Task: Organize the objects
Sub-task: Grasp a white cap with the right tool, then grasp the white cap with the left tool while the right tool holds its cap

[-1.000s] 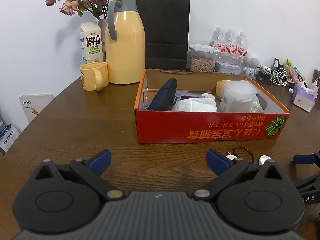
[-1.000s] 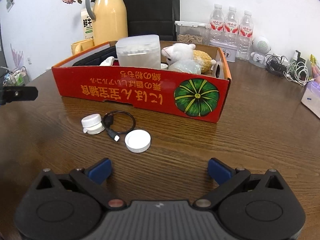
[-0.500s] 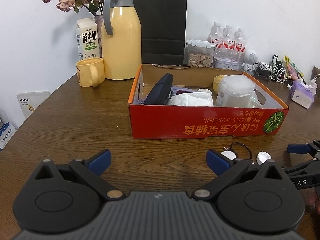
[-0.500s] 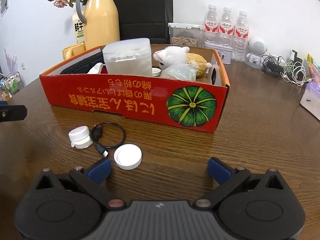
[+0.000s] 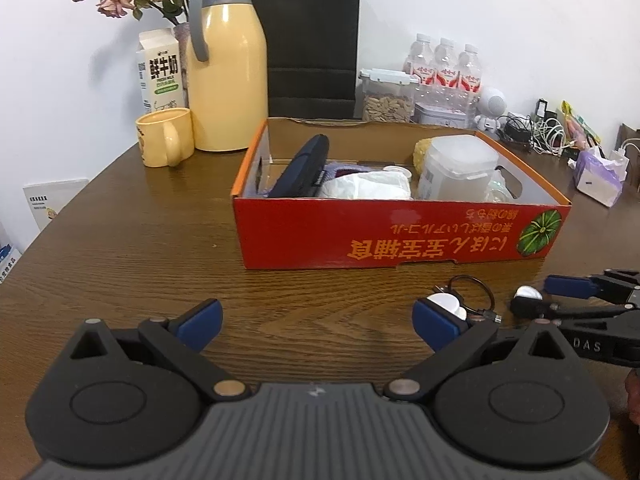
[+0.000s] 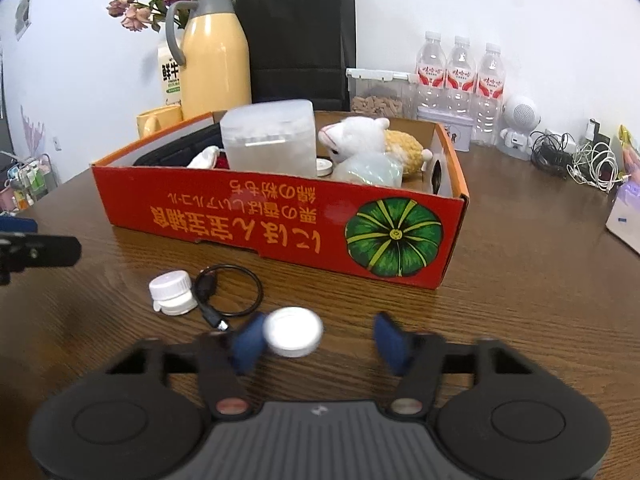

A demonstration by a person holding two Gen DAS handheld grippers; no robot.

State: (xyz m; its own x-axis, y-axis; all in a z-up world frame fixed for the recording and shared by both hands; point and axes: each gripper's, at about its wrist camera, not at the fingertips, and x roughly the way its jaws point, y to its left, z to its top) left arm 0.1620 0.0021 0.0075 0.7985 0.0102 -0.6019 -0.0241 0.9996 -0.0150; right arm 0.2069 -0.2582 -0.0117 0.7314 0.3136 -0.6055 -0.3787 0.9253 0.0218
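Observation:
A red cardboard box (image 6: 280,220) holds a clear plastic tub (image 6: 270,140), a plush toy (image 6: 360,140) and a dark case (image 5: 302,170). In front of it on the wooden table lie a white round lid (image 6: 294,331), a small white bottle (image 6: 172,292) and a black cable loop (image 6: 232,292). My right gripper (image 6: 320,342) is open, its fingers narrowed around the lid, the left pad (image 6: 250,340) beside it. My left gripper (image 5: 316,322) is open and empty, left of these items; the bottle (image 5: 444,304) sits by its right fingertip.
A yellow thermos (image 5: 226,68), yellow mug (image 5: 164,136), milk carton (image 5: 160,72), black paper bag (image 5: 312,40), water bottles (image 6: 460,76) and a snack jar (image 5: 386,96) stand behind the box. Cables (image 6: 580,160) and a tissue pack (image 5: 600,176) lie at right.
My right gripper has moved forward and down to the white lid, and its jaws have narrowed around it. My left gripper has drawn slightly closer to the box.

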